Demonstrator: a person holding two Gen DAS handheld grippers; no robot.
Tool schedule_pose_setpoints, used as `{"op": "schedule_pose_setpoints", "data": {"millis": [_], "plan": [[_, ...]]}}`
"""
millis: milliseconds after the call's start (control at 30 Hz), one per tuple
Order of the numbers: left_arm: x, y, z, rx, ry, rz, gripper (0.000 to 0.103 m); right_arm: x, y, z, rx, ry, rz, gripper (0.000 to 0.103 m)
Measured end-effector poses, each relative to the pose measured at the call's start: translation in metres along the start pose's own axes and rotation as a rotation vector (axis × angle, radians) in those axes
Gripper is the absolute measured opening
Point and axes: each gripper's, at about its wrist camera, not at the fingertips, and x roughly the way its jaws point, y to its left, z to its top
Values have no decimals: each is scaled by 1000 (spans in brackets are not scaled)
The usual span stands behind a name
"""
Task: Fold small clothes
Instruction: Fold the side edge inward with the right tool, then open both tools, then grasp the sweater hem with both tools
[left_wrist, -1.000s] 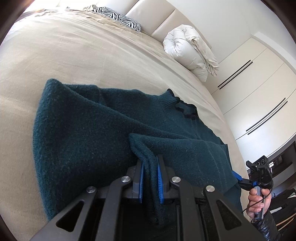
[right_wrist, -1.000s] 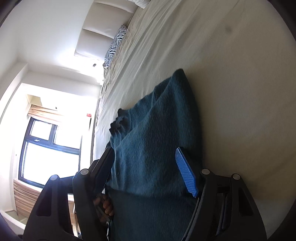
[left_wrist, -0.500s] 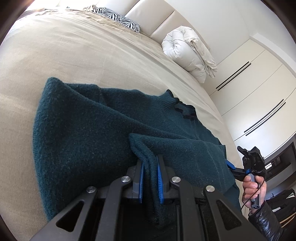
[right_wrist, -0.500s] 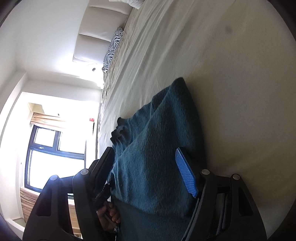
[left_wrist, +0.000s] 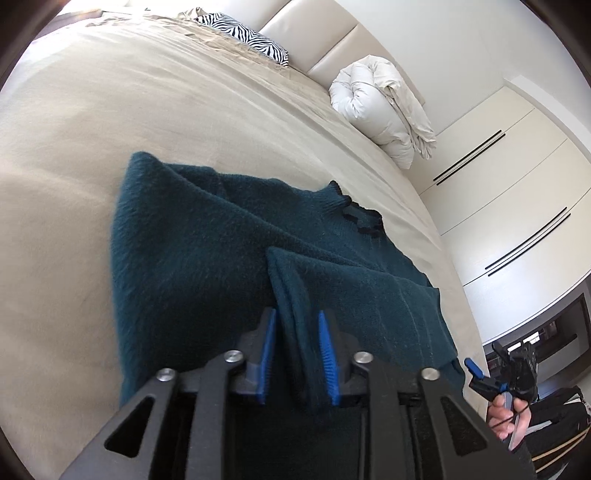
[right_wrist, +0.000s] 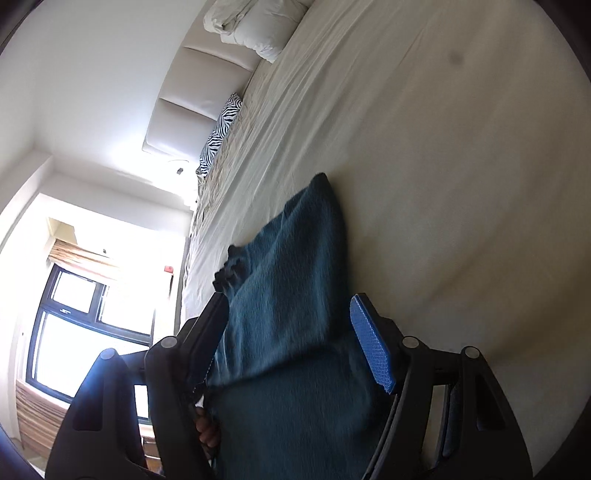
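A dark teal knitted sweater (left_wrist: 207, 258) lies on the beige bed (left_wrist: 110, 110), neckline with dark trim toward the headboard. One part is folded over onto the body. My left gripper (left_wrist: 295, 332) has its blue pads a little apart around that folded edge of the sweater. My right gripper (right_wrist: 291, 325) is open with the sweater (right_wrist: 295, 295) lying between its wide-spread fingers. It also shows in the left wrist view (left_wrist: 491, 380) at the bed's right edge, held by a hand.
A rolled white duvet (left_wrist: 380, 107) and a zebra-print pillow (left_wrist: 243, 37) lie by the padded headboard. White wardrobe doors (left_wrist: 517, 184) stand right of the bed. A window (right_wrist: 74, 314) is on the other side.
My left gripper's pads have opened slightly around the folded sweater edge. My right gripper has shifted back a little along the bed's edge, still open.
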Motion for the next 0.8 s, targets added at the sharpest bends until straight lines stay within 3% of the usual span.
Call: {"op": "schedule_pose_setpoints", "data": {"millis": [67,133,200,333,533,800], "plan": [[-34,-7,-15,-1,-41,4,76,-28,-4,-24,-18,-9,-19,67],[-71,-10,-35,-9,-97,10,83,-52,-9,-44,-28,-14,-49,67],[-102,-7,-57,-36,-112,0,83,-72,-14,-65,-34,-18,-74,67],[-141,-2,-108,-52,-71,55,82,-97,-13,-102,-82,-2,-122,67],[-167,9,-176,-133,25,76,77,-119,-1,-135,-163,12,-176,67],[-191,2,-214,-115,84,81,67,-125,12,-167,-269,82,-269,67]]}}
